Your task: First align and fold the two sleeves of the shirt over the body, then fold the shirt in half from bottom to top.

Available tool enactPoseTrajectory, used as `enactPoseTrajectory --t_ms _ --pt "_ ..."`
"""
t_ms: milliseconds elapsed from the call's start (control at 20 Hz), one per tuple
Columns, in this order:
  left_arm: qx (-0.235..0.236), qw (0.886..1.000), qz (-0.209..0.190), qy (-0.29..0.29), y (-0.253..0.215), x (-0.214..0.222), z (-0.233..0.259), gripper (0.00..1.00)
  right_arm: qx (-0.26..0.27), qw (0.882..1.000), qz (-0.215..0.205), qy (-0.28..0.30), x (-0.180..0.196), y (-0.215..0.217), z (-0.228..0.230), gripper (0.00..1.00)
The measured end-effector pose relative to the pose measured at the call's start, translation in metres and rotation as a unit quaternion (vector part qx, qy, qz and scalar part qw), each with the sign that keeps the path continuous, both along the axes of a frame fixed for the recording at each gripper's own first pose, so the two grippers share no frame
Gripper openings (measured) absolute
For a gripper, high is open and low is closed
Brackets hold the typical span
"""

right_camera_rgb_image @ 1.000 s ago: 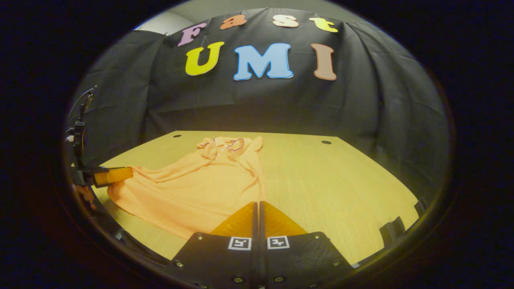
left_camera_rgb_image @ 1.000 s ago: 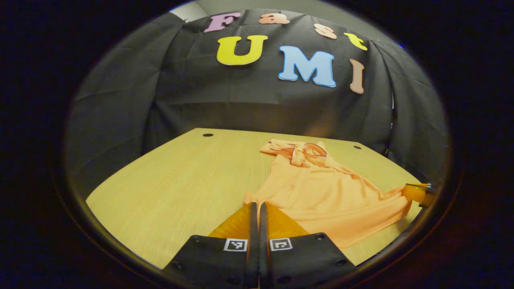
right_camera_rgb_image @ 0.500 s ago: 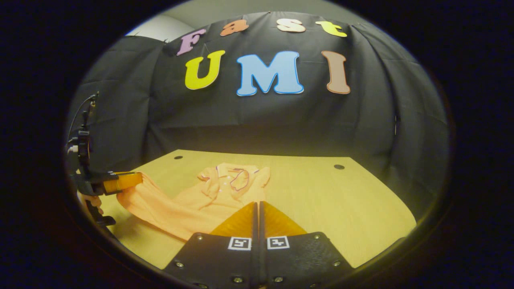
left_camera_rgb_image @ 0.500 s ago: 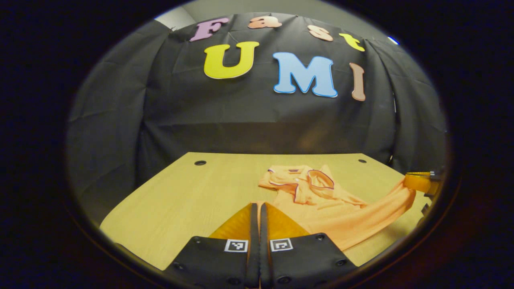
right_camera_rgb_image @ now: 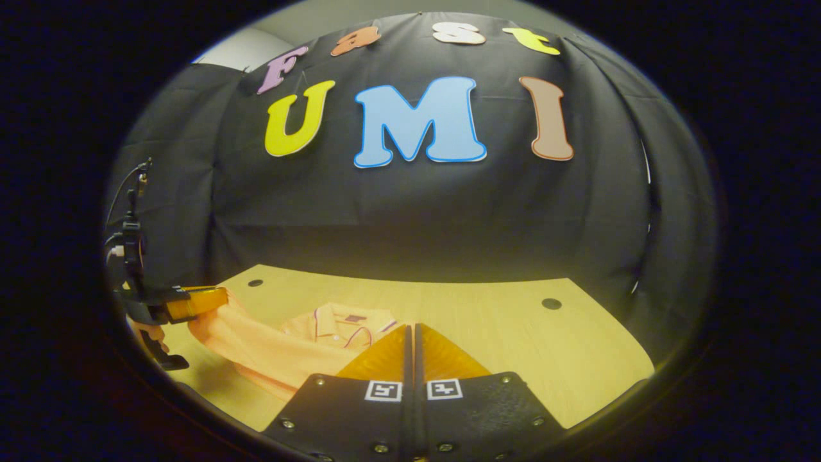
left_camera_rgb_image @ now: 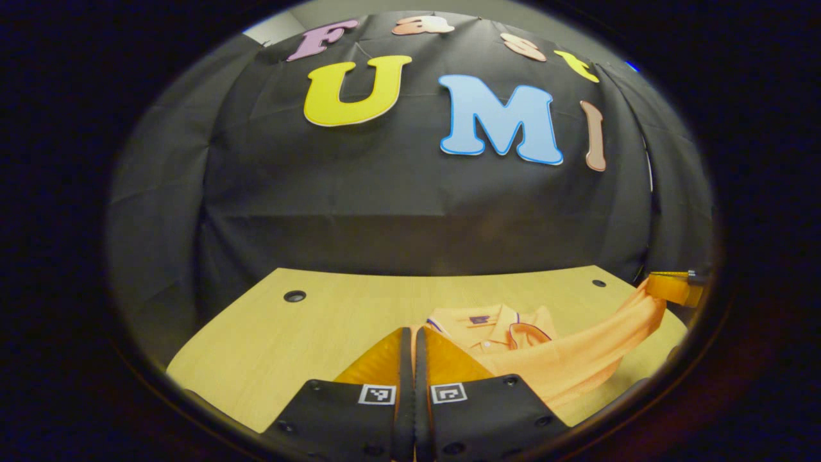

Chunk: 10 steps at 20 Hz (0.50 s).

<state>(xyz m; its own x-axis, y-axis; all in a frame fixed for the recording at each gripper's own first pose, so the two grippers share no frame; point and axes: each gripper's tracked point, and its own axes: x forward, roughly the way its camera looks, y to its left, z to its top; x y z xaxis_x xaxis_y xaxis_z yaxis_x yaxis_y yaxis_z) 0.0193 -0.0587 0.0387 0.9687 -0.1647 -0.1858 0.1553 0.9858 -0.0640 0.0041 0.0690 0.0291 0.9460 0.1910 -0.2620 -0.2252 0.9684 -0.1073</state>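
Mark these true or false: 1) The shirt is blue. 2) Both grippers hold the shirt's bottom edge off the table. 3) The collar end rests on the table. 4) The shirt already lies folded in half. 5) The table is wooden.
1) False: the shirt is orange.
2) True: the left gripper and right gripper each pinch the hem, which is raised.
3) True: the collar lies flat.
4) False: the hem is held in the air.
5) True: the table shows wood grain.

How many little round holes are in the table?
2. In the left gripper view, one hole sits at the table's far left corner and another hole at its far right; the shirt may hide more.
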Motion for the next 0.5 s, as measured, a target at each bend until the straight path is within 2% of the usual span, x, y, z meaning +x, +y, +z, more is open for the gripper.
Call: enactPoseTrajectory --t_ms 150,300,400,450,500 --pt "-0.004 1.000 -0.010 -0.001 -0.016 0.048 0.006 0.09 0.005 1.000 -0.009 -0.004 0.052 0.002 0.002 0.00" --pt "0.019 1.000 -0.010 -0.007 -0.029 0.091 0.000 0.06 0.015 1.000 -0.019 -0.002 0.099 -0.002 -0.004 0.00" --pt "0.028 0.999 -0.015 -0.014 -0.038 0.112 -0.002 0.08 0.024 0.999 -0.026 0.007 0.124 -0.007 -0.012 0.00" --pt "0.027 0.999 -0.015 -0.022 -0.040 0.122 0.000 0.05 0.024 0.999 -0.028 0.011 0.138 -0.010 -0.018 0.00" --pt "0.023 0.999 -0.014 -0.030 -0.040 0.133 0.002 0.08 0.023 0.999 -0.032 0.012 0.149 -0.012 -0.021 0.00"
